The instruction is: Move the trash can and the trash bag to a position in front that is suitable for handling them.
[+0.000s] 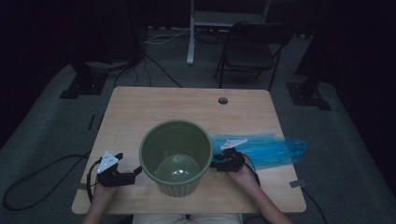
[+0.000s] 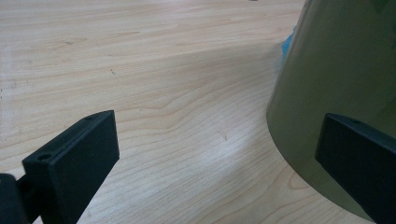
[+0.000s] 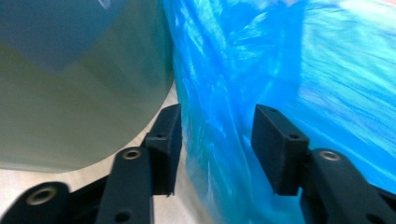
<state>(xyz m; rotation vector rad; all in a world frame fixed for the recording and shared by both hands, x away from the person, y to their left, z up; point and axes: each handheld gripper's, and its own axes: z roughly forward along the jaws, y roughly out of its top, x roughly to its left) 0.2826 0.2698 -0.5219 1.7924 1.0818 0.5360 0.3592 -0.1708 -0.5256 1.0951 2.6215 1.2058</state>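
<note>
High view: a green bucket (image 1: 176,156) stands at the table's (image 1: 140,112) centre; blue plastic bag (image 1: 266,148) lies at its 3 o'clock. No writing is readable.

Left gripper view: left gripper (image 2: 219,154) is released, with the bucket wall (image 2: 336,93) at 3 o'clock.

Right gripper view: right gripper (image 3: 217,140) is released, its jaws straddling a fold of the bag (image 3: 280,70).

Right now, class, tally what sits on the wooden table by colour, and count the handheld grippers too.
Green bin: 1
Blue plastic bag: 1
Black grippers: 2, the left gripper and the right gripper
Total: 4
</note>
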